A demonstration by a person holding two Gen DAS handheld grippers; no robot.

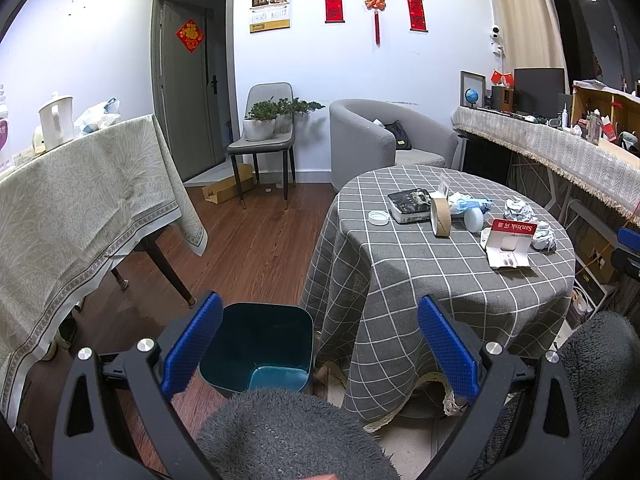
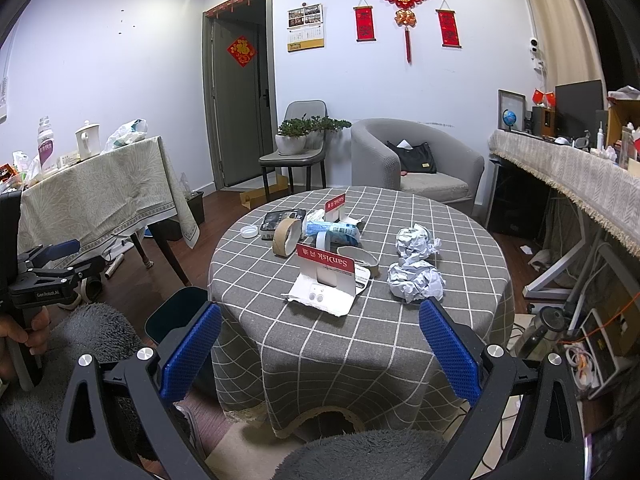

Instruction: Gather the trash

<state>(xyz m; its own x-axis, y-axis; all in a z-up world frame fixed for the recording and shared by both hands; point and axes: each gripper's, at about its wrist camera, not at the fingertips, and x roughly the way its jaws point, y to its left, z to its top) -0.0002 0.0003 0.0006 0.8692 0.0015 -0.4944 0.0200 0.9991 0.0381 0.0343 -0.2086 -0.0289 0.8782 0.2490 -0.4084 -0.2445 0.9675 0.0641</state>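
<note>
Roughly centred in the right view, a round table (image 2: 360,344) is draped in a grey checked cloth, with all the trash seen on the tabletop. A dark teal bin (image 1: 260,348) is seen on the floor just beside the table's left edge, empty as far as shown. Near the right edge two paper balls (image 2: 416,280) are found touching each other. At the near edge a torn SanDisk pack (image 2: 326,280) is propped up. Behind it, toward the far left edge, a tape core (image 2: 286,236) is stood on its rim, next to a blue wrapper (image 2: 332,232), a dark box (image 2: 280,220) and a white lid (image 2: 249,232). The left gripper (image 1: 320,344) is held over the bin and table edge, jaws spread wide, nothing gripped. The right gripper (image 2: 320,346) is held short of the near edge, jaws likewise wide apart and empty.
</note>
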